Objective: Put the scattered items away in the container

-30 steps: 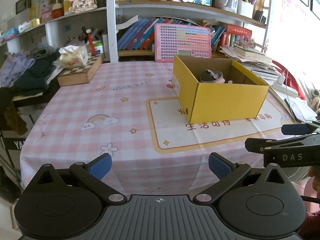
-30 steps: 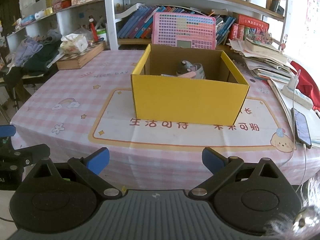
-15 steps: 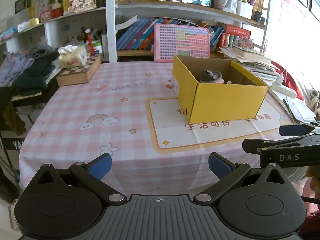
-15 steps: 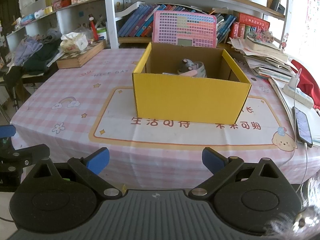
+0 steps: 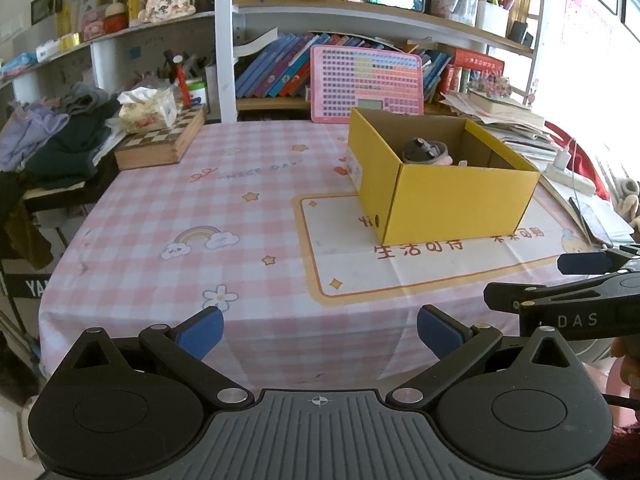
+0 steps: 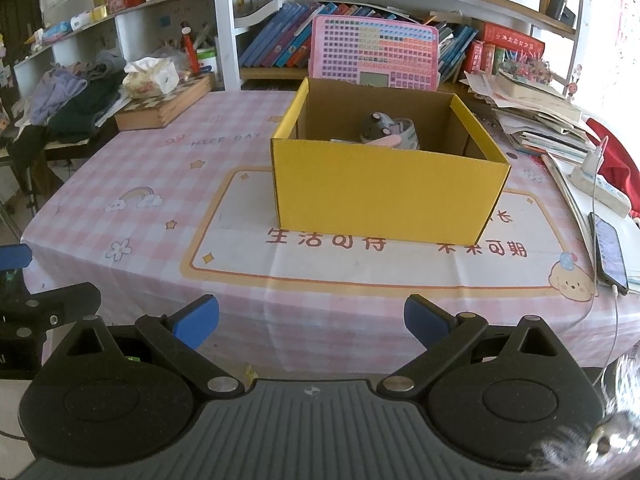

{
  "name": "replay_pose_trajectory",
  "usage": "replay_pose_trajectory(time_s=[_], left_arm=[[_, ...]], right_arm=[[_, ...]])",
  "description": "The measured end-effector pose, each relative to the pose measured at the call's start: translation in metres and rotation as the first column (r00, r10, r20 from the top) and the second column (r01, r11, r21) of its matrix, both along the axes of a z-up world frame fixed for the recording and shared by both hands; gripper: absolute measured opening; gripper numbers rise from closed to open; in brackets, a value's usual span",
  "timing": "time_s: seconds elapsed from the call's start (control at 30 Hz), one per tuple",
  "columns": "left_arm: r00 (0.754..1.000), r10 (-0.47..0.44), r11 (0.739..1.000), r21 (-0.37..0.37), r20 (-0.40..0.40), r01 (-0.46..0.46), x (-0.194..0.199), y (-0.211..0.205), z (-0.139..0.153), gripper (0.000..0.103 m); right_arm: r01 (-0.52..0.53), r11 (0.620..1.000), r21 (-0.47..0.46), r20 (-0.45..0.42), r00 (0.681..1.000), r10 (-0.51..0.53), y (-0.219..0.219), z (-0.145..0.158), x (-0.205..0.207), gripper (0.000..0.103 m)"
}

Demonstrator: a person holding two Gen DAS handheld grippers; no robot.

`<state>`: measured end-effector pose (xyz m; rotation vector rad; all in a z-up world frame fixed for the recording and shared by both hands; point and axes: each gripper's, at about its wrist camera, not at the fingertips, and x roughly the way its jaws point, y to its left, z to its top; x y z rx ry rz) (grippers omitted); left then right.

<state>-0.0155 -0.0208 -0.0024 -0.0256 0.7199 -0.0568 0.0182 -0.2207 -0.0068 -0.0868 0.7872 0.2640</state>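
Observation:
A yellow cardboard box (image 5: 444, 204) (image 6: 384, 196) stands open on the pink checked tablecloth (image 5: 200, 208) (image 6: 160, 184). Inside it lie a grey roll (image 5: 424, 150) (image 6: 380, 128) and a pink item (image 6: 386, 141), partly hidden by the box wall. My left gripper (image 5: 320, 330) is open and empty, held off the table's near edge, left of the box. My right gripper (image 6: 312, 316) is open and empty, in front of the box at the near edge. It also shows at the right edge of the left wrist view (image 5: 580, 280).
A wooden chessboard box (image 5: 160, 144) with a tissue pack (image 5: 148, 108) sits at the far left. A pink keyboard toy (image 5: 366, 84) leans behind the box. Papers, a power strip (image 6: 600, 188) and a phone (image 6: 610, 256) lie at the right. Shelves stand behind.
Both grippers have drifted very slightly; the box sits a little lower in the right wrist view. Both stay open and empty.

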Motion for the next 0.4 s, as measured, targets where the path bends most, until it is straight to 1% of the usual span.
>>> replay_pose_trajectory(time_s=[0.4], left_arm=[[1.0,0.002,1.0,0.0,0.005,-0.002,0.002,-0.0011,-0.003,0.103]], right_arm=[[-0.01,1.0,-0.006,-0.033,0.999,0.01,0.0025,-0.0056,0.005,0.1]])
